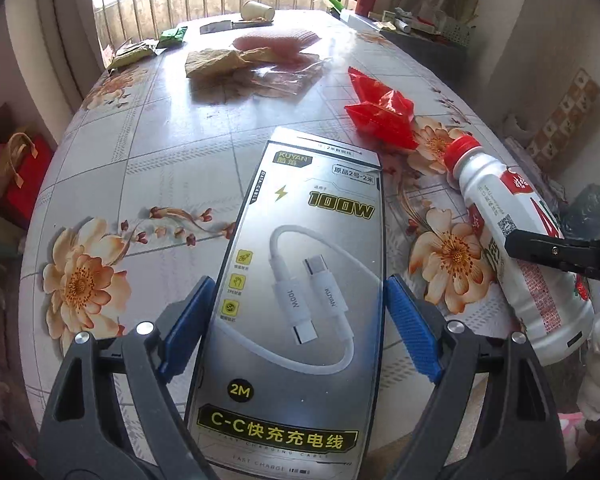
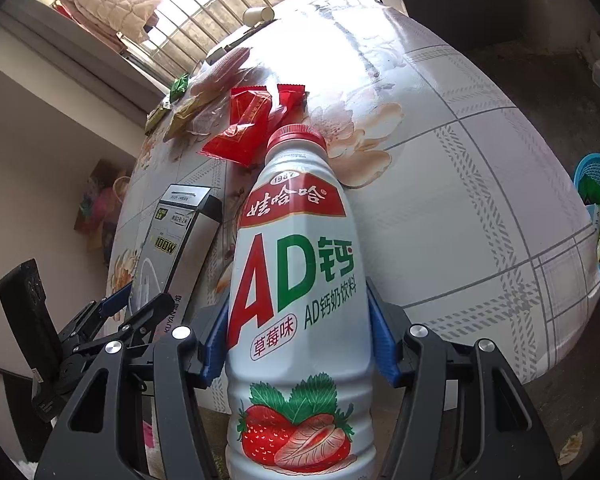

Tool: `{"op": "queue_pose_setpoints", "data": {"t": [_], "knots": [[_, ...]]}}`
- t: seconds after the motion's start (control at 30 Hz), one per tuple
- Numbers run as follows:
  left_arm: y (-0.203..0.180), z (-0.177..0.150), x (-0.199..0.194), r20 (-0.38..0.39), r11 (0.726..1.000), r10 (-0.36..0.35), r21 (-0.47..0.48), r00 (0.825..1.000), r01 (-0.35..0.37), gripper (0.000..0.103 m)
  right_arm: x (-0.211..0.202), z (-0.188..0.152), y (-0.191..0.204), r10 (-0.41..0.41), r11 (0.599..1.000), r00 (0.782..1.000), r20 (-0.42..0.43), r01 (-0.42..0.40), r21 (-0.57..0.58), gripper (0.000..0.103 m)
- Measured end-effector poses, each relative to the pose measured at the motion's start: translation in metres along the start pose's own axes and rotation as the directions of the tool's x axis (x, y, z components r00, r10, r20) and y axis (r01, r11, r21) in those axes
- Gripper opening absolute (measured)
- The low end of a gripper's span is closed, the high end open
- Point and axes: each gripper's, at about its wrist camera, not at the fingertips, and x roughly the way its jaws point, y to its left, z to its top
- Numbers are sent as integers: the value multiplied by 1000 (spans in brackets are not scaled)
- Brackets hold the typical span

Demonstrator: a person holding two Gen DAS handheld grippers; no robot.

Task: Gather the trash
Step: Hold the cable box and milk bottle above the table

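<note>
My left gripper (image 1: 298, 312) is shut on a grey charging-cable box (image 1: 300, 280), its blue pads pressed on both long sides, held just above the floral table (image 1: 172, 152). My right gripper (image 2: 296, 340) is shut on a white strawberry drink bottle (image 2: 296, 280) with a red cap, pointing over the table. The bottle also shows in the left wrist view (image 1: 516, 248), to the right of the box. The box and left gripper show in the right wrist view (image 2: 172, 248), left of the bottle. Red wrappers (image 1: 380, 112) lie on the table beyond both.
Further back lie brown paper (image 1: 220, 62), clear plastic (image 1: 284, 76), green packets (image 1: 136, 54), a pink mesh pad (image 1: 276, 40) and a tipped paper cup (image 1: 256, 10). A blue basket (image 2: 598, 216) holding wrappers stands on the floor right of the table.
</note>
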Motion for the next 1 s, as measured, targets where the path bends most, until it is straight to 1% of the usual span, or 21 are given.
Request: {"op": "queue_pose_setpoints", "data": {"t": [0.03,0.07,0.13,0.2,0.3,0.5,0.57,0.67,0.7,1.0], "knots": [[10,1,2,-15,998,-12,-59,1000,11,82,0,0,0,7,1000,1000,-4,-7,4,59],[17,3,2,-23,995,-27,-101,999,25,82,2,1,0,14,1000,1000,-13,-13,5,62],[24,6,2,-37,990,-42,-139,998,37,83,3,1,2,9,1000,1000,-21,-9,1,65],[27,8,-1,-27,988,-49,-151,998,44,83,2,1,5,2,1000,1000,-20,-3,-17,67],[24,12,-3,-16,991,-40,-126,999,38,84,1,3,7,-6,1000,1000,-20,6,-28,69],[9,7,5,-52,1000,2,-14,999,-3,84,1,3,10,-45,997,999,-20,44,-62,69],[4,4,8,-52,1000,19,22,998,-18,84,2,3,12,-59,995,998,-16,57,-76,69],[3,3,13,-60,1000,20,25,998,-19,84,5,4,14,-73,994,997,-11,72,-84,69],[2,3,13,-49,999,29,28,998,-28,84,6,3,15,-76,993,997,-12,75,-87,69],[2,11,19,-38,998,55,29,998,-54,84,12,3,19,-96,990,995,-9,95,-101,69]]}}
